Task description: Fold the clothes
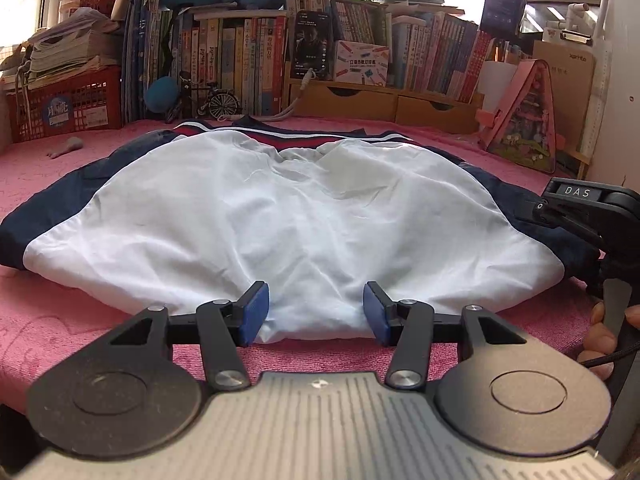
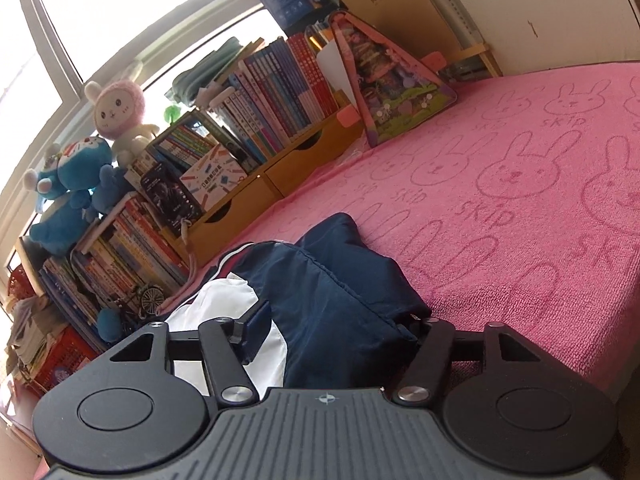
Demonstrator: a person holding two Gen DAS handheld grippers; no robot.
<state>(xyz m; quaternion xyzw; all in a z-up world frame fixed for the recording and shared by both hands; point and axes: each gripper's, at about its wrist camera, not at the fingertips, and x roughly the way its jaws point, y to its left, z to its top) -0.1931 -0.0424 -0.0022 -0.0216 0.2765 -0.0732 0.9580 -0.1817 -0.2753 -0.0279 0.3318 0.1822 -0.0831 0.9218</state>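
- Left tool [image 1: 316, 314]: jaws half open, with the near white hem of the jacket [image 1: 288, 216] bunched between the blue pads.
- Right tool [image 2: 340, 334]: closed on the jacket's navy sleeve [image 2: 344, 292]; right pad hidden by cloth.
- Jacket spread ahead on the pink bunny-print towel [image 2: 520, 184].
- Beyond: bookshelf [image 1: 256, 60], plush toys [image 2: 72, 188].

The jacket [image 1: 280, 208], white with navy sleeves and red-and-white striped trim, lies crumpled flat on the pink bed, its near white hem bunched between my left jaws, a navy sleeve [image 2: 344, 300] between my right.
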